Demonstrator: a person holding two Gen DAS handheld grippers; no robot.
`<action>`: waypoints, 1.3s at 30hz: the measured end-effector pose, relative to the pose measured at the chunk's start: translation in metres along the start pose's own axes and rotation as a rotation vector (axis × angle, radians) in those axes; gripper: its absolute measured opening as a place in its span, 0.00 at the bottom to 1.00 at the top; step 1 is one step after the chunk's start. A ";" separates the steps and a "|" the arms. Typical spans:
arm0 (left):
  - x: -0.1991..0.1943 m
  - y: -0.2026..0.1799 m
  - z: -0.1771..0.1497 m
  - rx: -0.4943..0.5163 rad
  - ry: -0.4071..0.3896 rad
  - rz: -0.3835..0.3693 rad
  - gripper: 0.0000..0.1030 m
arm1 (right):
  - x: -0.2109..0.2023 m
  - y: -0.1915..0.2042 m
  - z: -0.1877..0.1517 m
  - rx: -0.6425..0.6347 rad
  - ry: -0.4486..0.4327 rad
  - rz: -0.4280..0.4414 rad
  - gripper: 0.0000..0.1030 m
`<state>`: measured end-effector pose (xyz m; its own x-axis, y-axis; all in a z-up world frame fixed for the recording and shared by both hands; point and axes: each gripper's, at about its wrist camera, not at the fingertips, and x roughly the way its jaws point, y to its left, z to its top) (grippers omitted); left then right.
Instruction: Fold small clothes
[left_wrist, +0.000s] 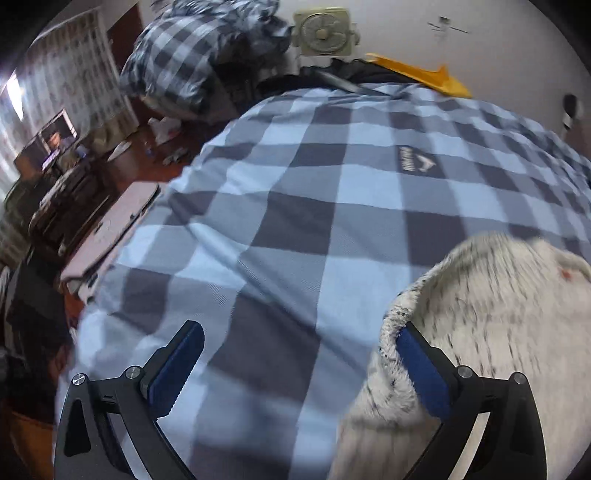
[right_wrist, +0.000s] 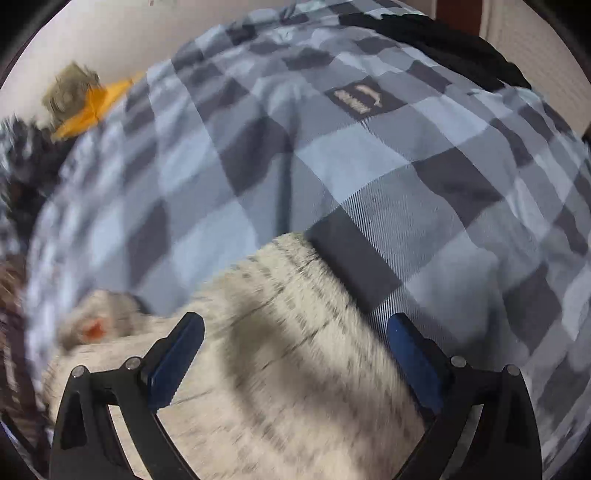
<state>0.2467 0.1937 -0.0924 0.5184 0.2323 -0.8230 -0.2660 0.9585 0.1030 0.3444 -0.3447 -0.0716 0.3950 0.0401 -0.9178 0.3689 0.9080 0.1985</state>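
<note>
Left wrist view. At far left, a screen (left_wrist: 59, 131) glows in a cluttered, dim corner; nothing on it is legible. Beside the bed stands a pinkish board (left_wrist: 110, 232). A checked pillow (left_wrist: 184, 62) is heaped at the head of the bed, and a fan (left_wrist: 325, 33) stands against the wall behind it. The checked blanket (left_wrist: 295, 206) covers the bed. It bears a dark label (left_wrist: 415, 160) with pale lettering and a bird-like mark; the lettering is too blurred to read. A yellow cloth (left_wrist: 424, 74) lies at the blanket's far edge.

The left gripper (left_wrist: 299, 345) has its fingers spread wide with nothing held between them. The inner finger (left_wrist: 424, 373) touches the folded edge of the garment (left_wrist: 498, 332), a fuzzy white knit flecked with grey that lies on the blanket at lower right. A small orange mark (left_wrist: 565, 273) shows near its far end.

Right wrist view. The frame is motion-blurred. The orange mark (right_wrist: 92, 328) shows at left on the garment (right_wrist: 288, 350), which lies on the blanket (right_wrist: 369, 177) and fills the lower middle. The right gripper (right_wrist: 295, 332) is over it with fingers spread wide, gripping nothing; whether the tips touch the knit cannot be told. The label (right_wrist: 360, 96) sits at upper right, its writing unreadable.
</note>
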 end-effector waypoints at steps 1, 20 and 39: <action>-0.017 0.002 -0.005 0.018 0.011 -0.005 1.00 | -0.013 0.001 -0.005 0.000 -0.002 0.022 0.95; -0.144 0.014 -0.083 0.133 0.102 -0.013 1.00 | -0.116 -0.062 -0.158 -0.037 0.087 0.218 0.95; -0.030 0.006 -0.164 -0.158 0.556 -0.357 1.00 | 0.041 -0.104 -0.130 0.408 0.462 0.173 0.95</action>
<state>0.0958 0.1651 -0.1587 0.1125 -0.2536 -0.9607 -0.2935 0.9152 -0.2760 0.2124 -0.3834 -0.1744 0.1072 0.4303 -0.8963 0.6589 0.6444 0.3881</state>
